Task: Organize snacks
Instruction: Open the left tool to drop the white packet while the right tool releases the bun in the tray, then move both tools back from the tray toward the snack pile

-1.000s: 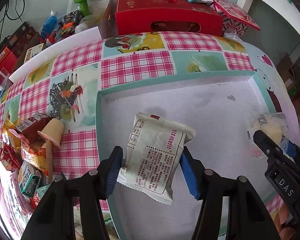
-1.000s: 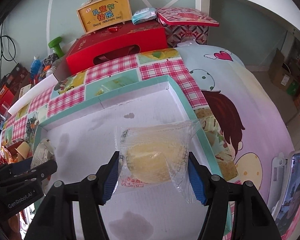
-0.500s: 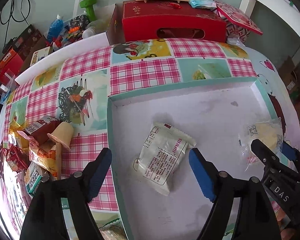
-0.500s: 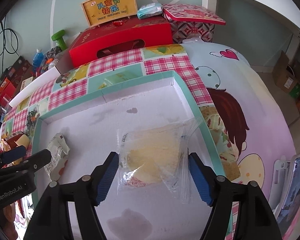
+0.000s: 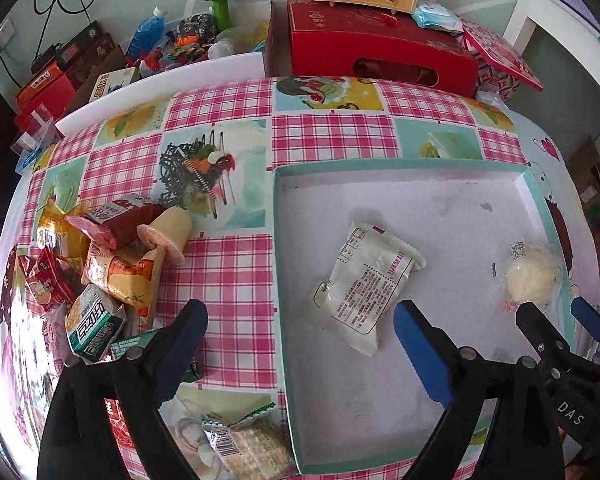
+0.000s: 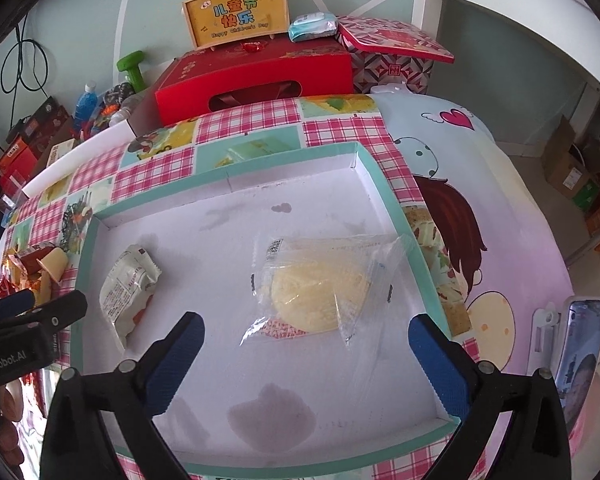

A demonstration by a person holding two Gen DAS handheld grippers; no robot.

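Note:
A shallow teal-rimmed white tray (image 5: 277, 264) (image 6: 384, 184) lies on the checked tablecloth. In it lie a white printed snack packet (image 5: 364, 284) (image 6: 126, 292) and a yellow cake in a clear wrapper (image 6: 316, 292) (image 5: 528, 276). My left gripper (image 5: 300, 332) hovers above the tray's left rim, its jaws opening wide; the packet lies free ahead of them. My right gripper (image 6: 306, 332) hangs over the tray, jaws opening wide, the cake lying loose just beyond its pads. Each gripper shows at the edge of the other's view.
A heap of loose snacks (image 5: 100, 264), with a jelly cup (image 5: 168, 232), sits left of the tray. Red gift boxes (image 5: 380, 44) and a yellow carry box (image 6: 236, 12) stand behind. Bottles and a green dumbbell (image 5: 220, 0) lie back left. A phone (image 6: 580, 352) rests at right.
Both grippers went from shut on their snacks to wide open. The packet and the cake now lie loose in the tray. The left gripper drew back and leftward; the right barely moved.

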